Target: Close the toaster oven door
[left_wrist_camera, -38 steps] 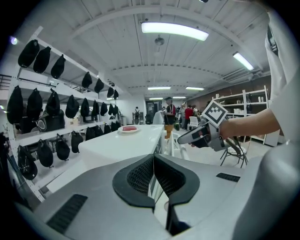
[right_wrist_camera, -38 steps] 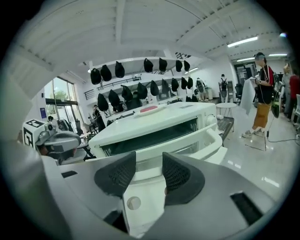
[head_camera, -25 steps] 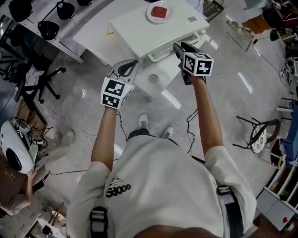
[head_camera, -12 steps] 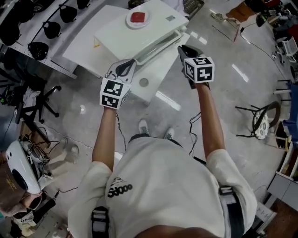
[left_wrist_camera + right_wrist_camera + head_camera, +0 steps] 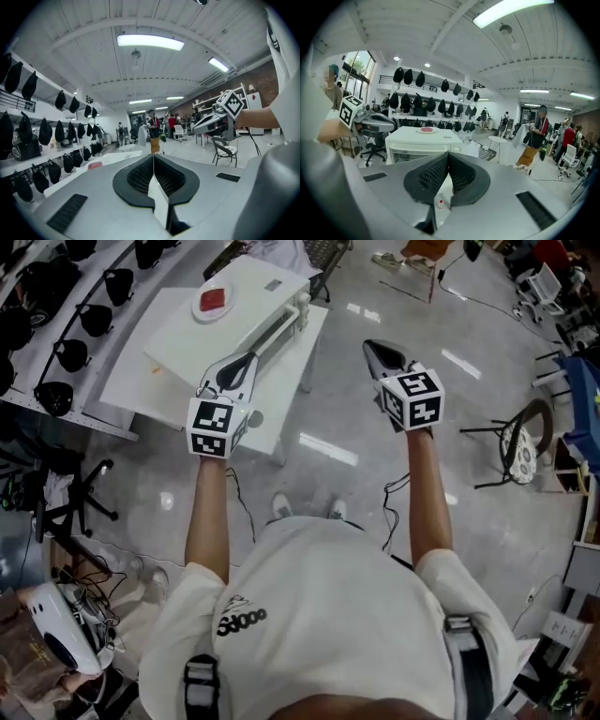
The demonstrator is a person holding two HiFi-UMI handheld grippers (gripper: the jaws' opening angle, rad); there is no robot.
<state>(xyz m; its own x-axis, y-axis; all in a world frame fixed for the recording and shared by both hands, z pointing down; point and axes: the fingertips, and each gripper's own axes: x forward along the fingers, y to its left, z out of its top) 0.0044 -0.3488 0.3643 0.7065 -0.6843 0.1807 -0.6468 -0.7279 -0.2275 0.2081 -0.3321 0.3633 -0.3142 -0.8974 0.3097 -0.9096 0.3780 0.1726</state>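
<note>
The white toaster oven (image 5: 251,298) stands on a white table (image 5: 150,362) at the upper left, its door shut and the handle bar (image 5: 279,326) along the front. On its top sits a plate with a red thing (image 5: 214,300). My left gripper (image 5: 249,360) hovers shut, with nothing in it, over the table just in front of the door. My right gripper (image 5: 371,346) hangs over the floor to the right of the table, its jaws closing on nothing. In the right gripper view the oven (image 5: 423,140) lies beyond the joined right gripper tips (image 5: 449,153). The left gripper (image 5: 153,155) is shut there too.
Shelves of black helmets (image 5: 56,324) line the wall left of the table. An office chair (image 5: 80,507) stands at the left and a round chair (image 5: 518,448) at the right. Several people (image 5: 536,136) stand farther off in the room.
The oven door has gone from part open to shut. My right gripper has come off it and drawn away to the right. The oven now sits farther left in view.
</note>
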